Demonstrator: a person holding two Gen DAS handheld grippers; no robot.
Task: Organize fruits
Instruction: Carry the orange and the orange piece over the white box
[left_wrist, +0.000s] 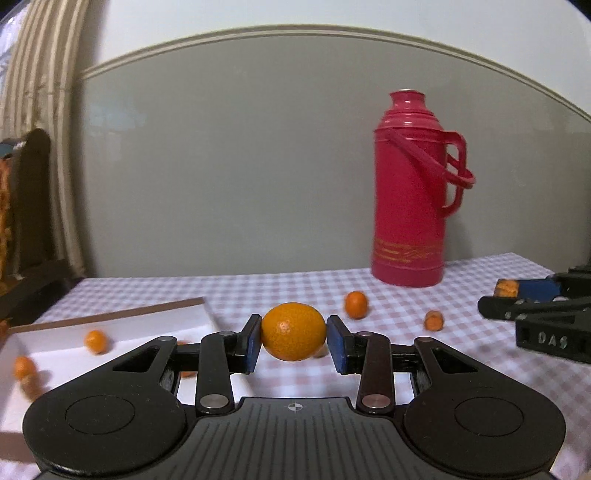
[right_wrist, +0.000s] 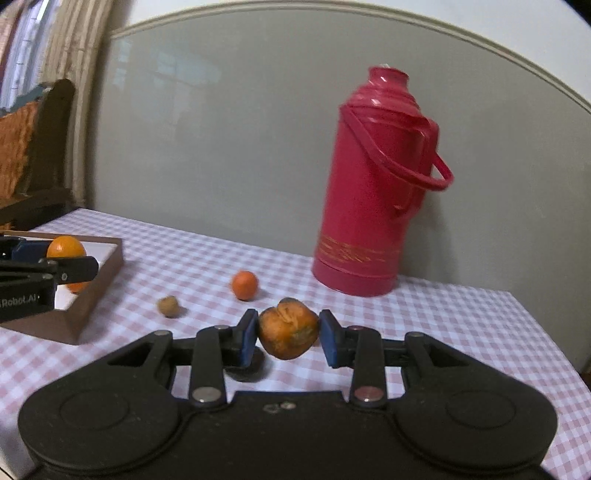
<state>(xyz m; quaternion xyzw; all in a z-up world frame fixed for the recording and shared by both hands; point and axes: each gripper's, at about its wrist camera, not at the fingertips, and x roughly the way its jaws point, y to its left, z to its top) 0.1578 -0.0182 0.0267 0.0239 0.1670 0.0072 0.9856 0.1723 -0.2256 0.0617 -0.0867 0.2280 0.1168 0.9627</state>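
Pinching a smooth orange (left_wrist: 294, 331), the left gripper (left_wrist: 294, 341) hangs by the tray (left_wrist: 110, 321). Right gripper (right_wrist: 289, 338) squeezes a shriveled, spotty orange (right_wrist: 289, 333).

Bench cloth (left_wrist: 258, 288) pink-white check. Flask (left_wrist: 408, 192) magenta, gold bands. Fruit (left_wrist: 293, 331) bright orange; other fruit (right_wrist: 288, 333) dull orange, dark blotches. Tray (right_wrist: 99, 291) brown, white inside.

smooth bright orange fruit (left_wrist: 293, 331), oval, lifted off the checked cloth and pinched at both ends. wrinkled, bruised orange fruit (right_wrist: 288, 333) with dark patches, likewise held aloft. small round orange fruit (right_wrist: 244, 284) and dull brownish shrivelled one (right_wrist: 168, 306) loose on the cloth. two small orange fruits (left_wrist: 96, 341) inside the shallow brown-rimmed box (left_wrist: 110, 318).
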